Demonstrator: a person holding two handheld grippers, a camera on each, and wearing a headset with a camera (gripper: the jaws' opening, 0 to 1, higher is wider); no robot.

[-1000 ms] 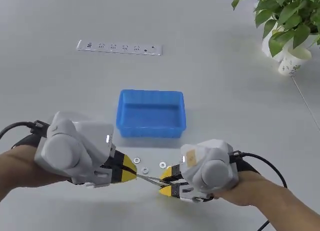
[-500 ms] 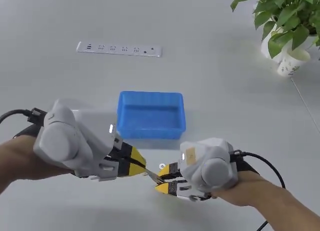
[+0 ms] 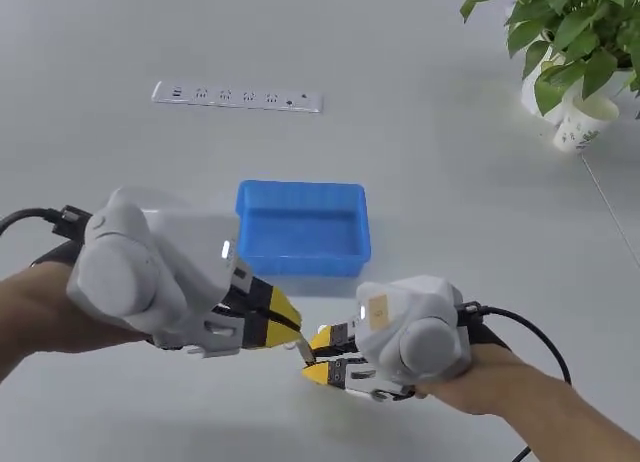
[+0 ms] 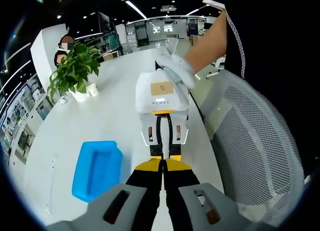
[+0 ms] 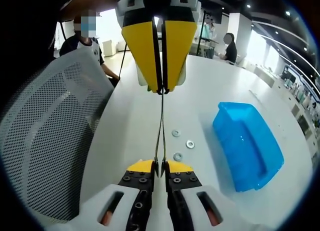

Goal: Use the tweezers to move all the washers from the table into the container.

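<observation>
Head view: our left gripper [image 3: 288,322] and right gripper [image 3: 312,358] meet before the empty blue container [image 3: 300,264].
Left gripper view: jaws shut, facing the right gripper. Right gripper view: both pinch narrow, empty tweezers [image 5: 161,121]; all three washers [image 5: 190,143] lie on the table [image 5: 125,133] beside the container.

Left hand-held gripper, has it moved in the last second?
Yes. The left hand-held gripper moved right, relative to the blue container, toward the right hand-held gripper.
</observation>
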